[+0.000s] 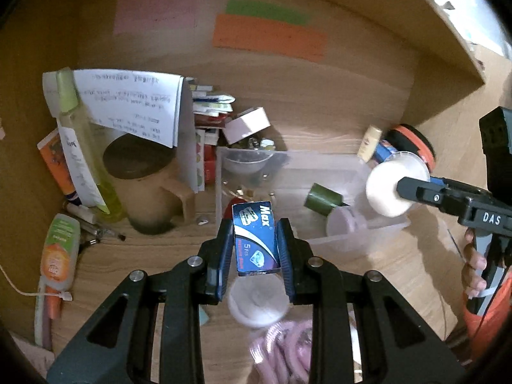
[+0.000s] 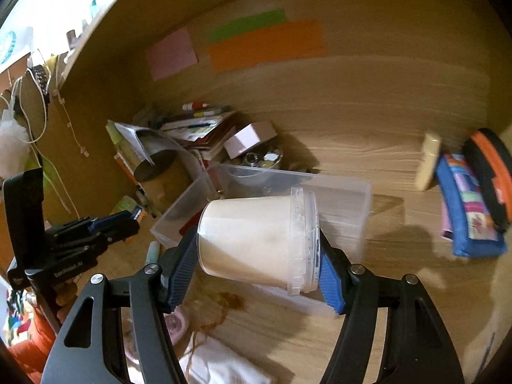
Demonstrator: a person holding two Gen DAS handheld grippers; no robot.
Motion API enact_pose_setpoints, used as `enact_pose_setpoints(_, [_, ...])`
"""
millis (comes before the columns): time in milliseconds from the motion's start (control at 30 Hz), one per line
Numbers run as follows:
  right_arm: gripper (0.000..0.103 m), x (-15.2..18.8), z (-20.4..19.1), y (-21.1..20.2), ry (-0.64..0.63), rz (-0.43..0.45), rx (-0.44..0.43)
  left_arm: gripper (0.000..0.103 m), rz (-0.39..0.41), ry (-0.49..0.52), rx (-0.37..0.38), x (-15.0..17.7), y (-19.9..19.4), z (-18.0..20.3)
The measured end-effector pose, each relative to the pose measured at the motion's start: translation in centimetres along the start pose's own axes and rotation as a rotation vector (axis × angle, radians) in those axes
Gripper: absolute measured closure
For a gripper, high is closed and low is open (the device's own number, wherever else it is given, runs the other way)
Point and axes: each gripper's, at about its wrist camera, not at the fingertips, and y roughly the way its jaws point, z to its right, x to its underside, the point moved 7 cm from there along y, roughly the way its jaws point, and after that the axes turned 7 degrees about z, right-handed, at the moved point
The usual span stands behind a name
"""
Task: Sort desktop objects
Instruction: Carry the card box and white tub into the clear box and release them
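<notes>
My left gripper (image 1: pixel 255 243) is shut on a small blue "Max" box (image 1: pixel 254 238), held above the desk just in front of the clear plastic bin (image 1: pixel 361 240). My right gripper (image 2: pixel 256 249) is shut on a white plastic tub (image 2: pixel 256 243) with a clear lid, held on its side over the bin (image 2: pixel 348 188). In the left wrist view the tub (image 1: pixel 388 188) hangs over the bin's right end. The bin holds a dark green roll (image 1: pixel 321 198), a small clear cup (image 1: pixel 344 224) and a bowl (image 1: pixel 244 161).
A tan mug (image 1: pixel 144 188), a yellow spray bottle (image 1: pixel 86 147), papers and booklets crowd the left. A white tape roll (image 1: pixel 246 124) lies behind the bin. A blue pouch (image 2: pixel 467 204) and an orange-black case (image 2: pixel 489 172) lie right. Pink hair ties (image 1: pixel 284 348) and a white lid (image 1: pixel 257 300) lie near.
</notes>
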Motion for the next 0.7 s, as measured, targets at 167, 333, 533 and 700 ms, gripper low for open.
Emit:
enact_pose_setpoints(167, [0.039, 0.1, -1.1, 3.3, -0.023, -0.054, -0.036, 0.076, -0.019, -0.026, -0.007, -0.2, 1.5, -0.8])
enact_pose_setpoints(333, [0.039, 0.5, -2.1, 5.7, -0.063, -0.1, -0.057, 0.076, -0.019, -0.035, 0.007, -0.8, 2.4, -0.9])
enact_pose_setpoints(533, [0.039, 0.9, -2.5, 7.3, -0.122, -0.139, -0.049, 0.076, -0.041, -0.009, 0.01, -0.9, 4.0, -0.2])
enact_pose_setpoints(700, [0.039, 1.5, -2.4, 8.1, -0.154, -0.171, -0.04, 0.076, -0.074, 0.009, 0.015, -0.8, 5.7, 0.4])
